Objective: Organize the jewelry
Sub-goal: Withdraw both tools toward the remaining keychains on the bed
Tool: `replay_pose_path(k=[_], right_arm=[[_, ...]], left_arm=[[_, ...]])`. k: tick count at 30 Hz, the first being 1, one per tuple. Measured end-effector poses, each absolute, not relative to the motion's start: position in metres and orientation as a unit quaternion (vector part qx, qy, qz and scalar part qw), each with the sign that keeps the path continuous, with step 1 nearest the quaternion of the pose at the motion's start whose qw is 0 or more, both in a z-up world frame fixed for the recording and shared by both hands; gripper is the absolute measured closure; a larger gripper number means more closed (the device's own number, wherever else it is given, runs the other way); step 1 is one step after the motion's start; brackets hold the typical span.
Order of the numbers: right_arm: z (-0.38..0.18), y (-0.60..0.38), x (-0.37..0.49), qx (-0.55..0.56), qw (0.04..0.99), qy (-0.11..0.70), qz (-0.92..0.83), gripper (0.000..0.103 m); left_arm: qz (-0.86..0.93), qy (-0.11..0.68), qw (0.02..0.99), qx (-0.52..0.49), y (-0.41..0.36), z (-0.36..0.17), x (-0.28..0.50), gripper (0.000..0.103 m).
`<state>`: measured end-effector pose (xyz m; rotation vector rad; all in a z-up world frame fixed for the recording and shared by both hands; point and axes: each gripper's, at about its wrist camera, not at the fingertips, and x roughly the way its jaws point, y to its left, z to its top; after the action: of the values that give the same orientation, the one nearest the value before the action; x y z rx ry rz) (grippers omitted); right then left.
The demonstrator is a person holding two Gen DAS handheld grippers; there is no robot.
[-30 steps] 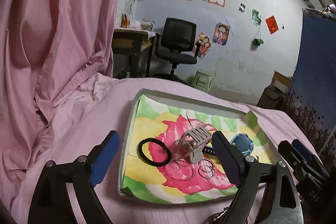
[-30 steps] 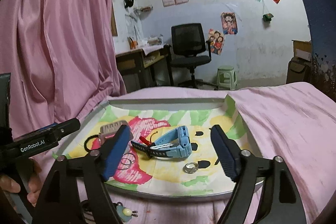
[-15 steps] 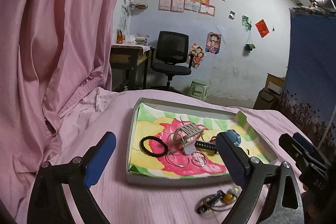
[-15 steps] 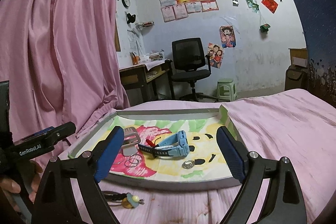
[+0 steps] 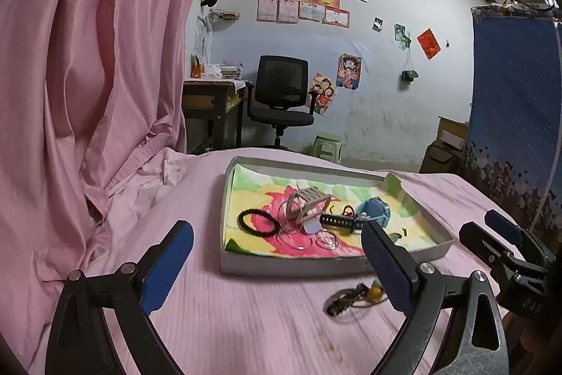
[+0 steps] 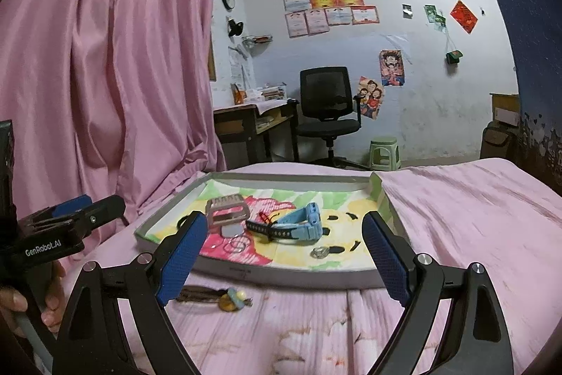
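— What stood behind?
— A pale blue wall [image 5: 386, 34] with certificates [image 5: 309, 2], a black office chair [image 5: 281, 94] beside a cluttered desk [image 5: 210, 94], a green stool [image 5: 326, 146] (plastic, seemingly).
— And left?
— A pink curtain [image 5: 87, 76].

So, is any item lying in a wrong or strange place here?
Yes. One small piece, a dark keychain-like item with a yellow bead, lies on the pink sheet just in front of the tray, outside it. The blue watch, the rings and the black hair tie are inside the tray.

Pink bedsheet [image 5: 246, 322], pink-yellow-green painted tray [image 5: 316, 264], light-blue watch [image 6: 302, 225], black hair tie [image 5: 259, 224].
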<state>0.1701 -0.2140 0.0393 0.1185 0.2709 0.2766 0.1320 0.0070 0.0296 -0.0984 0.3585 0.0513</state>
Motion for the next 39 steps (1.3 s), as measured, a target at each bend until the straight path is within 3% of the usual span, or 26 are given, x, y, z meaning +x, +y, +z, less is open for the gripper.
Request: replay_pose_path(k=[24, 39], right_arm=[[0.013, -0.202, 0.171, 0.021, 0.959, 0.216, 0.183, 0.017], [-0.019, -0.18, 0.205, -0.006, 0.919, 0.336, 0.209, 0.036]], left_arm=[[-0.03, 0.29, 0.955, -0.053, 0.011, 0.0, 0.145, 0.006], [-0.058, 0.365, 0.926, -0.076, 0.016, -0.025, 0.166, 0.021]])
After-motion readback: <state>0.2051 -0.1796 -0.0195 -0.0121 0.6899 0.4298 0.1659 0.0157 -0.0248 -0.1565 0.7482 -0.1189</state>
